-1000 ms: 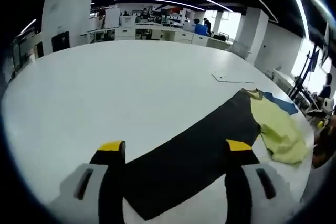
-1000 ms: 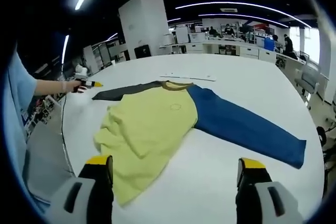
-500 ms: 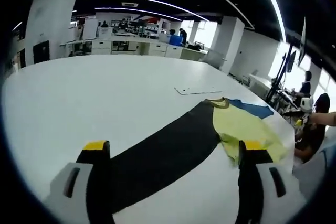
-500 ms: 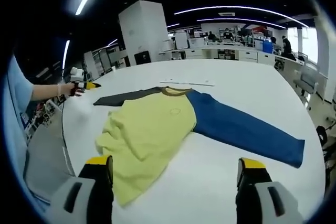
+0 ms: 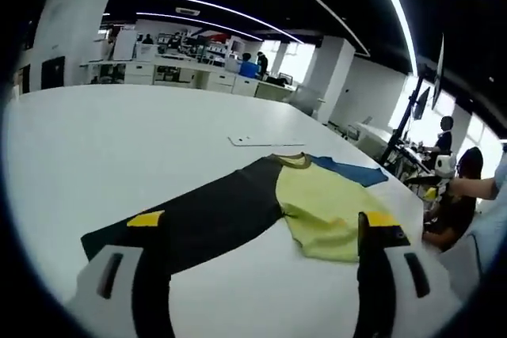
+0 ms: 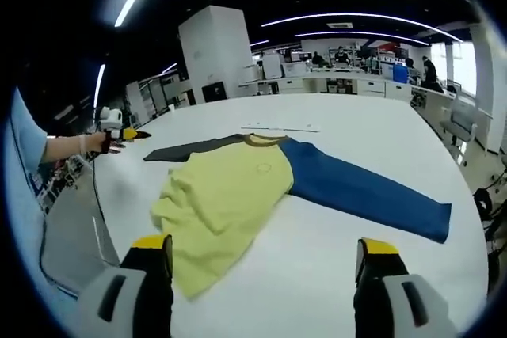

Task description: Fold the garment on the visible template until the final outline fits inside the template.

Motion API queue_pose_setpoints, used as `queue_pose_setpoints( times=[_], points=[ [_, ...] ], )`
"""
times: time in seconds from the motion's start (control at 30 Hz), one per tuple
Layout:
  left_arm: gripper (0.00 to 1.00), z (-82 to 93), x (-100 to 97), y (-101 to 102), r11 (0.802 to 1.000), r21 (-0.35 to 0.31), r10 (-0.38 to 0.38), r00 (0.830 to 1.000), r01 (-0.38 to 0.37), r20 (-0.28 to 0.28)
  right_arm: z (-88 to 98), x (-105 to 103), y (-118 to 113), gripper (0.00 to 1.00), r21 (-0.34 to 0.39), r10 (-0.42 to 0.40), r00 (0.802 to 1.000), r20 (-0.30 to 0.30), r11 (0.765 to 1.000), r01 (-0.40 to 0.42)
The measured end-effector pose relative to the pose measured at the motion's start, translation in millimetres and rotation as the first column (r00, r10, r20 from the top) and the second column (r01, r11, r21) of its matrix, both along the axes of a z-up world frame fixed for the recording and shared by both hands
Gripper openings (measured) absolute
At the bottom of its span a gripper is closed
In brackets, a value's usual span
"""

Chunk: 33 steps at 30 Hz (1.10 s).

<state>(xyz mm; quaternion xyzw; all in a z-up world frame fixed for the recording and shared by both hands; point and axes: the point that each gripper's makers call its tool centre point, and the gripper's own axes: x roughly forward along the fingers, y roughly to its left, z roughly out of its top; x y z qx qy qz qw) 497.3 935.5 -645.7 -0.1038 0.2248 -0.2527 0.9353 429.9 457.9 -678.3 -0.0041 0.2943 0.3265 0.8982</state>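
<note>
A long-sleeved shirt lies on the white table [image 6: 348, 140], with a crumpled yellow body [image 6: 226, 195], a blue sleeve [image 6: 360, 191] stretched to the right and a black sleeve [image 6: 186, 148] to the left. In the left gripper view the black sleeve [image 5: 198, 219] lies just beyond my open left gripper [image 5: 265, 231], with the yellow body [image 5: 321, 207] and a bit of blue sleeve [image 5: 348, 172] farther on. My right gripper [image 6: 265, 263] stands open above the shirt's near hem, holding nothing. The left gripper [image 6: 119, 134] shows far left in a person's hand.
A thin flat white sheet [image 6: 281, 127] lies on the table beyond the shirt's collar; the same sheet [image 5: 265, 141] appears in the left gripper view. The table edge runs close on the left of the right gripper view. Desks and people stand far behind.
The left gripper view has swung and pulled back, so the black sleeve's end and more of the yellow body now show. The right gripper view shifted slightly; the shirt has not moved.
</note>
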Motion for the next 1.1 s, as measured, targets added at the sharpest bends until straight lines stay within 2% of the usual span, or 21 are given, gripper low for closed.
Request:
queue_pose_setpoints(
  times=[0.13,0.3,0.47,0.7,0.83,0.9,1.0,1.1],
  points=[
    [0.92,2.1,-5.2,-13,1.000,-0.023,-0.013,1.000,0.013,0.001,-3.6,-8,4,0.91,0.013,0.007,1.000,-0.018,1.000,-0.007],
    [0.86,-5.7,-13.6,-34,0.998,-0.036,-0.058,0.998,0.057,-0.024,-9.5,-19,11,0.87,0.032,0.019,0.999,-0.040,0.999,-0.018],
    [0.85,-14.8,-22.0,-59,0.993,-0.052,-0.103,0.994,0.101,-0.040,-16.8,-29,18,0.85,0.042,0.029,0.998,-0.062,0.999,-0.026],
    [0.81,-20.3,-28.0,-80,0.988,-0.093,-0.130,0.990,0.125,-0.047,-26.0,-44,25,0.80,0.049,0.037,0.995,-0.096,0.998,-0.033],
    [0.79,-25.2,-31.2,-88,0.984,-0.106,-0.147,0.987,0.140,-0.058,-32.4,-55,33,0.70,0.053,0.054,0.991,-0.121,0.997,-0.047],
    [0.79,-27.0,-33.4,-93,0.983,-0.108,-0.157,0.986,0.150,-0.061,-38.1,-64,41,0.65,0.059,0.072,0.985,-0.155,0.996,-0.063],
    [0.78,-30.8,-36.1,-96,0.980,-0.116,-0.168,0.983,0.159,-0.068,-52.0,-75,49,0.50,0.074,0.107,0.976,-0.191,0.993,-0.094],
    [0.76,-33.5,-40.5,-100,0.979,-0.122,-0.175,0.982,0.165,-0.075,-63.8,-83,55,0.45,0.068,0.119,0.966,-0.228,0.992,-0.106]
  ],
)
